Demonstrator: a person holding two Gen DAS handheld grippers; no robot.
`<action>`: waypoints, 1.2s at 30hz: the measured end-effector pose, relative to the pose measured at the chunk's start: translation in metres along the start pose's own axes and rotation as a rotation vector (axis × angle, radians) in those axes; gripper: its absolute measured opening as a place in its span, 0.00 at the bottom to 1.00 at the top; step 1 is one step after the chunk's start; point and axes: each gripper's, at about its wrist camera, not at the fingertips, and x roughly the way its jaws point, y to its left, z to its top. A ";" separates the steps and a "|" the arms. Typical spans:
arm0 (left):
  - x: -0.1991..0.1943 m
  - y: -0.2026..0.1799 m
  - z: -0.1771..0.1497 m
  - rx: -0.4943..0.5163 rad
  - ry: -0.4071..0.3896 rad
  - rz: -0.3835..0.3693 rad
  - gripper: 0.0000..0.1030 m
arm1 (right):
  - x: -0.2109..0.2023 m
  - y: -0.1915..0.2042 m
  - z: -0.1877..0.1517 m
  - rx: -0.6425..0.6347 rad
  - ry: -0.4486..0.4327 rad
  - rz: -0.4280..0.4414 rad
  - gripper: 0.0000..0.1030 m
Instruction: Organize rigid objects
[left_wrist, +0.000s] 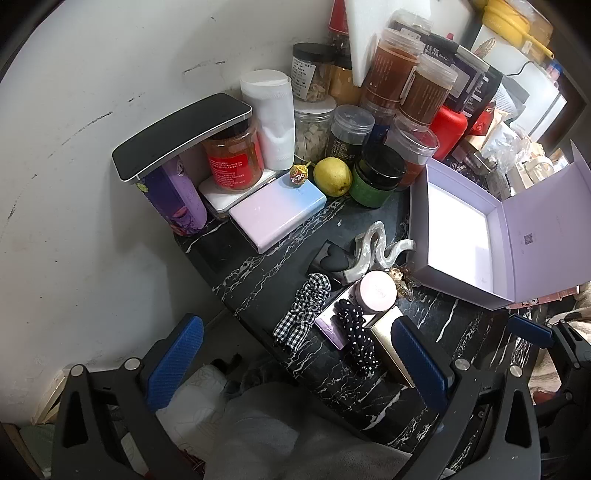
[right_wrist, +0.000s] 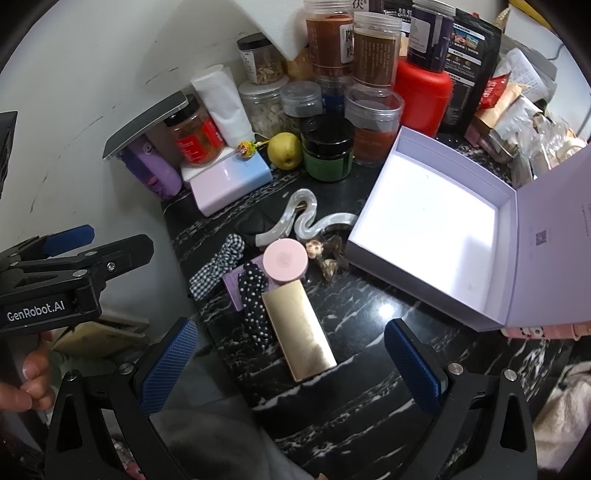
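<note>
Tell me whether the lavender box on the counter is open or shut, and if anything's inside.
Open and empty. The lavender box has its lid folded back to the right, and its white floor is bare in both views.

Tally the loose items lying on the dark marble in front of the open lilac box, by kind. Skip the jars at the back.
Fabric scrunchies: 2 (checked, polka-dot)
Hair claw clips: 2 (white wavy, brown)
Flat gold case: 1
Pink round pot: 1
Purple card: 1
Black heart piece: 1
Total: 8
</note>
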 end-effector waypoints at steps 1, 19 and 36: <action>0.000 0.000 0.000 0.000 0.000 0.000 1.00 | 0.000 0.000 0.000 0.001 0.000 0.000 1.00; -0.001 0.001 -0.001 0.008 0.003 0.001 1.00 | 0.001 0.002 0.001 -0.015 0.012 -0.002 1.00; 0.023 0.000 -0.006 0.004 0.075 -0.001 1.00 | 0.017 -0.003 -0.003 0.001 0.039 0.047 1.00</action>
